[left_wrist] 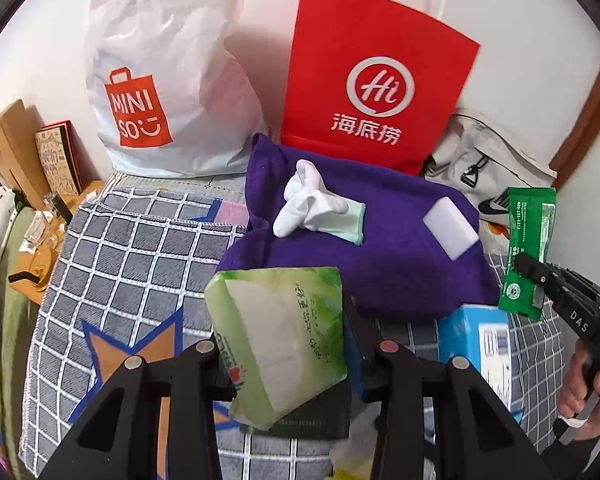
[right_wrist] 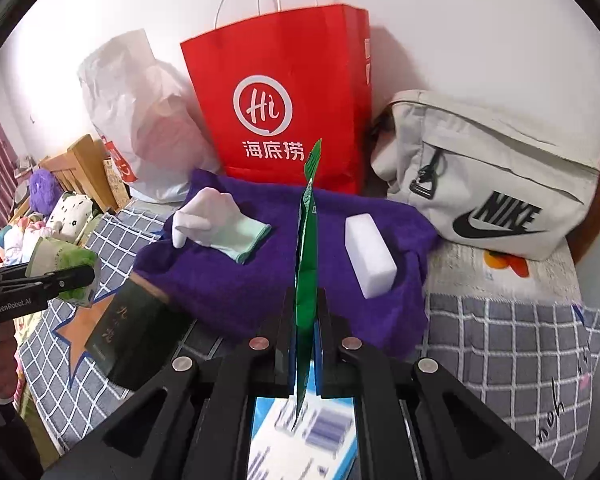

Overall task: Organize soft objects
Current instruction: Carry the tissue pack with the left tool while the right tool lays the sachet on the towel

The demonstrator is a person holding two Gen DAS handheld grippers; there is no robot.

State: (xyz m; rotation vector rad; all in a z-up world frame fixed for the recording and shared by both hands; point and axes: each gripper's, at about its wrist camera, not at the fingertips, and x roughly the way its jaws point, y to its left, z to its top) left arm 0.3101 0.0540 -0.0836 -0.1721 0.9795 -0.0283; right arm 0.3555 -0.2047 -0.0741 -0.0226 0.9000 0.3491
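Observation:
My left gripper [left_wrist: 288, 344] is shut on a green tissue pack [left_wrist: 284, 336], held above the checked blanket [left_wrist: 132, 248]; the same tissue pack [right_wrist: 60, 264] shows at the left of the right wrist view. My right gripper [right_wrist: 305, 320] is shut on a flat green packet [right_wrist: 306, 248] that stands edge-on between its fingers, and this green packet [left_wrist: 528, 248] appears at the right of the left wrist view. A purple towel [right_wrist: 228, 280] lies ahead of both, and on it rest a white glove [right_wrist: 212, 220] and a white block [right_wrist: 370, 254].
A red paper bag [right_wrist: 276, 92], a white plastic shopping bag [left_wrist: 156, 72] and a grey Nike bag [right_wrist: 492, 176] stand along the wall. A dark green box [right_wrist: 132, 332] and a blue box [left_wrist: 480, 340] lie near the towel. Wooden furniture with clutter is at left.

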